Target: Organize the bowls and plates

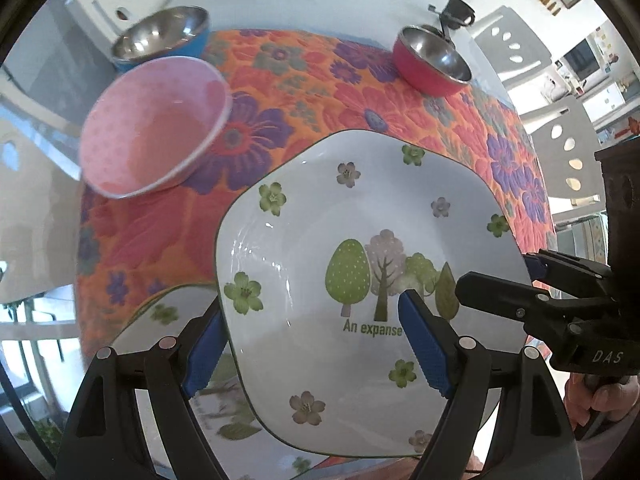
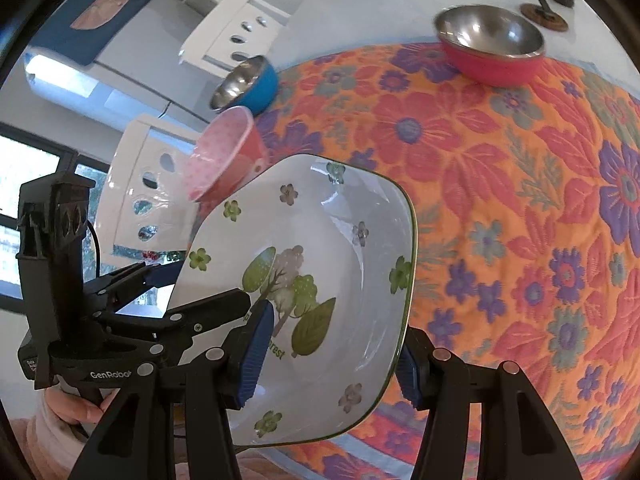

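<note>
The plate point(image 1: 320, 264), white with green and mauve flowers and a clump of printed trees, is held tilted above the flowered cloth point(image 1: 340, 92) by both grippers at once. In the left wrist view the left gripper point(image 1: 316, 344) straddles the plate's near edge, one blue pad point(image 1: 426, 344) lying on the upper face beside the words "An expanse", the other pad point(image 1: 204, 354) under the left rim, so its jaws are clamped on the plate. The same view shows the right gripper point(image 1: 516, 276) coming in from the right, one black finger over the rim and one below it. Only this view shows a second plate point(image 1: 168, 316) of the same pattern lying under the held one at lower left, on the cloth. The right wrist view shows the plate point(image 2: 320, 280) more steeply tipped, its bowl facing the camera, with the right gripper point(image 2: 332, 360) closed on its lower part: one pad point(image 2: 256, 354) on the face, the other point(image 2: 408, 372) behind the rim. The left gripper point(image 2: 192, 292) bites the plate's left edge there, and a hand point(image 2: 80, 404) shows under it. Both views show a pink bowl point(image 1: 156, 128) just beyond the plate, a blue bowl point(image 1: 160, 36) behind that near the cloth's edge, and a red bowl point(image 1: 434, 60) well apart to the right. The right view alone shows white chairs point(image 2: 144, 184) and a window at left.
</note>
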Demonstrator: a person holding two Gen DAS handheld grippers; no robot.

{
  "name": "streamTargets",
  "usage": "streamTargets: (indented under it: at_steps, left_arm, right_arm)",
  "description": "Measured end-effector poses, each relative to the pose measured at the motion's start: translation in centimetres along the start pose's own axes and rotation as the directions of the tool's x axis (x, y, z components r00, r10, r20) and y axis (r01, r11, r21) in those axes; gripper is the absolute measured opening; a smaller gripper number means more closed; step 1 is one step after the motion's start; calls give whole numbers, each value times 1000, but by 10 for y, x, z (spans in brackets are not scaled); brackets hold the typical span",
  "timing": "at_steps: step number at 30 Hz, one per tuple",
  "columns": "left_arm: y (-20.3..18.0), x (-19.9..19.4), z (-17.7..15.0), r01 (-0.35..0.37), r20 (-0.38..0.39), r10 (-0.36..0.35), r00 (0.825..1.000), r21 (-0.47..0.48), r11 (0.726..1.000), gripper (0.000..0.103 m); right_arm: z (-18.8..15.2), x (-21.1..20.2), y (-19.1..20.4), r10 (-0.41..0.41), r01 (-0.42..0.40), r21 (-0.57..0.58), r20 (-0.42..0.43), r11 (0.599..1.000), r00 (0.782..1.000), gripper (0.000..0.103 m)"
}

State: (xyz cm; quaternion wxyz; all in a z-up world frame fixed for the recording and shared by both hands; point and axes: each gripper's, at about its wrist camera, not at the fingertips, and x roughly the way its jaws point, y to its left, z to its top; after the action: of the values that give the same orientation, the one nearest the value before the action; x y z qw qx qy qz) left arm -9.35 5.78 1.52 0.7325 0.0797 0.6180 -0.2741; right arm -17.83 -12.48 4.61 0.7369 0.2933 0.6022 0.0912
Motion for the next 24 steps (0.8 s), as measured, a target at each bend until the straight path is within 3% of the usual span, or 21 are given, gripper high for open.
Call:
streamTargets:
  at_steps: [24]
  left_arm:
    - [97, -47, -66, -12, 74, 24, 997, -156, 988, 80]
  right_arm:
    - [-18, 54, 107, 19, -33, -159, -83, 987, 996, 55]
